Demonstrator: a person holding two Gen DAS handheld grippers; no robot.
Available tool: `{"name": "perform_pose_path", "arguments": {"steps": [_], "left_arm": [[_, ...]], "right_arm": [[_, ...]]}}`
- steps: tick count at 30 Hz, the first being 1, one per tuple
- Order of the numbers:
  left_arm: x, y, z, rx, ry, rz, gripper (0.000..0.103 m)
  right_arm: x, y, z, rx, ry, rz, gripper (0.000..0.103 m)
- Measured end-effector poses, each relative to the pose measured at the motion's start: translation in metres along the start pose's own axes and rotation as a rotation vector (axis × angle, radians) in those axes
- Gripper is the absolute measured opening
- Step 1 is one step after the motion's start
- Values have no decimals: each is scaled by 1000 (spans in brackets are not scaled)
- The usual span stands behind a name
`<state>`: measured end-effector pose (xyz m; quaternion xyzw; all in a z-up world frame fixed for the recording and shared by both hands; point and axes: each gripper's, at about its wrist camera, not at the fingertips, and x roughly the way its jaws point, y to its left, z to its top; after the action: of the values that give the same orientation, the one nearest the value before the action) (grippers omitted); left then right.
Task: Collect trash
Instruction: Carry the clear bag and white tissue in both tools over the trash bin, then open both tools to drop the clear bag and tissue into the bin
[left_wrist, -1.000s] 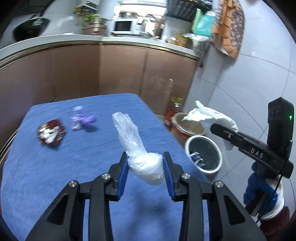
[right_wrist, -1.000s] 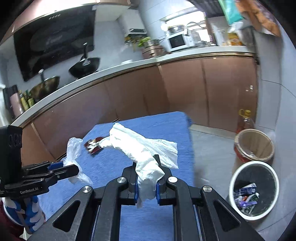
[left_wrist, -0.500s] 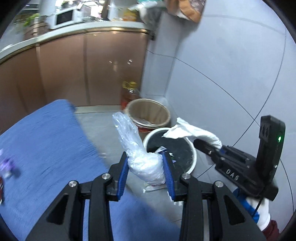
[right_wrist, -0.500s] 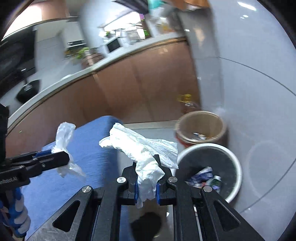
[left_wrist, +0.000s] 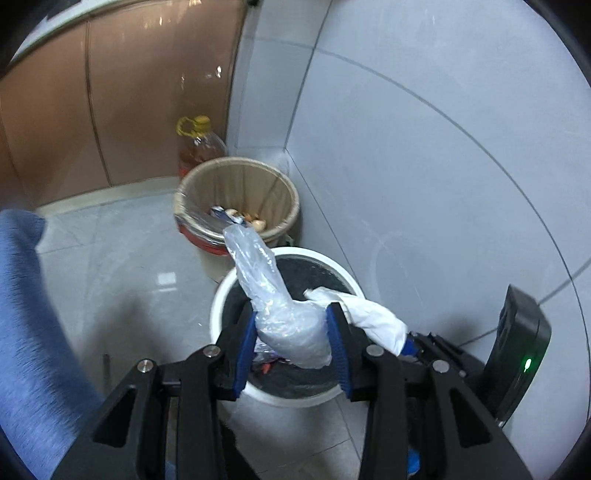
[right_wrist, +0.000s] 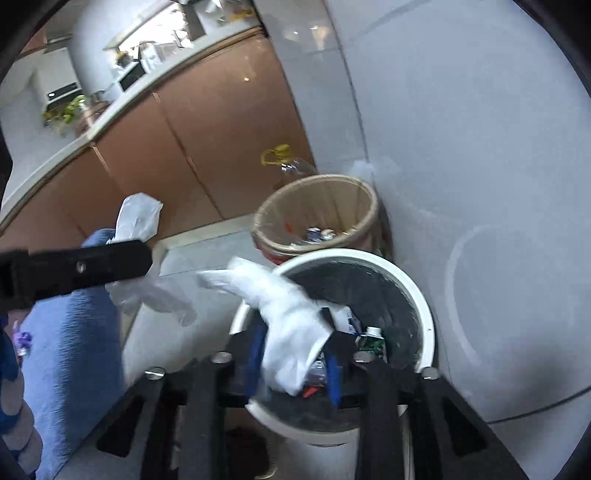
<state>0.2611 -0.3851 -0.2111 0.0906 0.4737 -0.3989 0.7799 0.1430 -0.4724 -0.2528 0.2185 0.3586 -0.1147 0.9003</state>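
Observation:
My left gripper (left_wrist: 293, 315) has a crumpled clear plastic bag (left_wrist: 258, 266) between its blue pads, which still touch it as the jaws are opening. It hangs over the white bin (left_wrist: 221, 295), which is lined in black. My right gripper (right_wrist: 293, 332) is above the same white bin (right_wrist: 417, 291). Its jaws are opening and stand apart from the white tissue (right_wrist: 258, 280), which lies loosely between them. The left wrist view shows this tissue (left_wrist: 373, 317) just to the right of the bag. The right wrist view shows one of the left gripper's fingers (right_wrist: 92, 262) and the bag (right_wrist: 138, 214) at the left.
Behind the white bin stands a tan bin (left_wrist: 236, 192) with a red band and scraps inside. An oil bottle (left_wrist: 201, 147) stands behind it, by brown cabinets. The blue-covered table (left_wrist: 22, 314) lies to the left and the grey tiled wall to the right. Wrappers (right_wrist: 373, 339) lie in the white bin.
Both views have swung from the blue table to above the white bin. The right jaws, shut on the tissue before, now stand apart. The left still carries the bag.

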Motion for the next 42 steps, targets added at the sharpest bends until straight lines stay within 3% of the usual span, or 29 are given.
{"name": "perform_pose_path", "arguments": {"steps": [2,6,13,35,42], "left_arm": [[9,-2,2,-1,15,-13,37],[19,0,8,-21,28,-34,38],[0,5,2,-27,11,-14,38],[5,6,13,-62,29,-42,44],[-21,10,5,-58,-22,-46,44]], "right_arm": [[2,-7,-4,14,0,-22,49],[6,-13,-8,19,11,-44,50],[-4,-10,-12,25,1,-54,59],[-32,11,-18,-18,-16,-87,65],[-38,16,-16,-22,-32,-81,68]]}}
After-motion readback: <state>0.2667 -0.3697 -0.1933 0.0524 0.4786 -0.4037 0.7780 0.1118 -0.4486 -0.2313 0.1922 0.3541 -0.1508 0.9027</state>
